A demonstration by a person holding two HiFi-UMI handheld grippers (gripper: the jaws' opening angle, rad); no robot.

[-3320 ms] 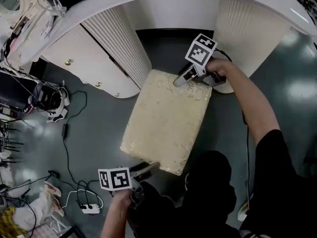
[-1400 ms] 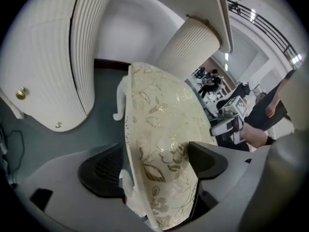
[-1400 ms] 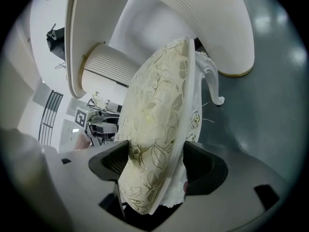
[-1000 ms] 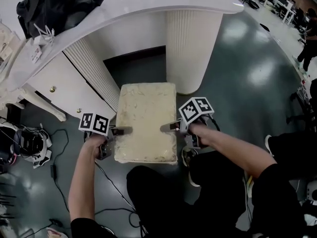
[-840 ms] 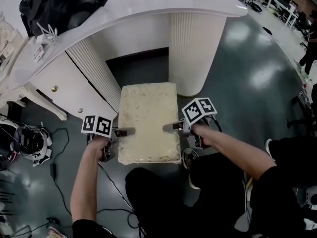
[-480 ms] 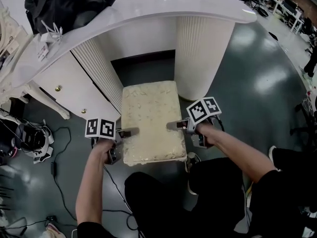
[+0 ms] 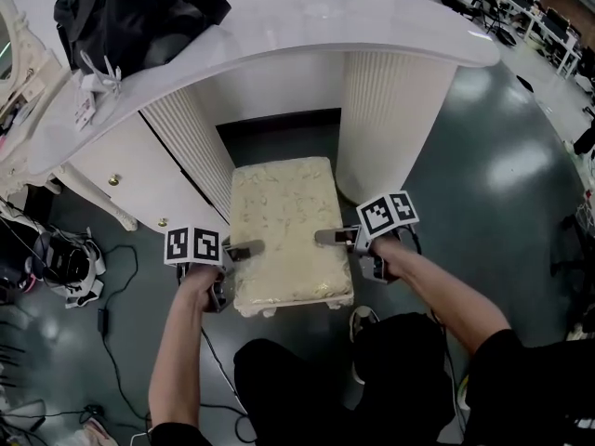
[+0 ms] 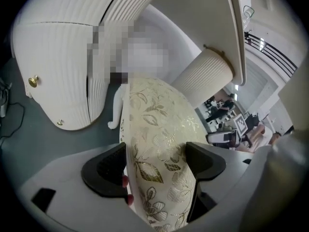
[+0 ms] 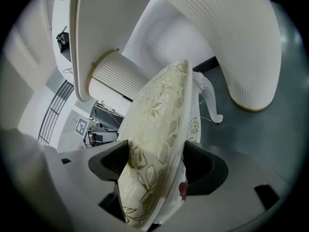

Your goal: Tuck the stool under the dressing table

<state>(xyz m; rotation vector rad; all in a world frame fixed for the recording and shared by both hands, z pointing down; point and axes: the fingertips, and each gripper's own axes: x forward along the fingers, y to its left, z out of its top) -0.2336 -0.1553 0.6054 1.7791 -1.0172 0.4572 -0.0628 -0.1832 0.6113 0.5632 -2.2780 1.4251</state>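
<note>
The stool [image 7: 286, 226] is seen on the grey floor [image 7: 465, 137], with its far end at the gap under the dressing table [image 7: 307, 26], at 12 o'clock. Its soft top is cream with shiny gold leaves, and its curly legs are white. The seat's edge at 9 o'clock is pinched by the left gripper [image 7: 247, 248]. The edge at 3 o'clock is pinched by the right gripper [image 7: 323, 237].
</note>
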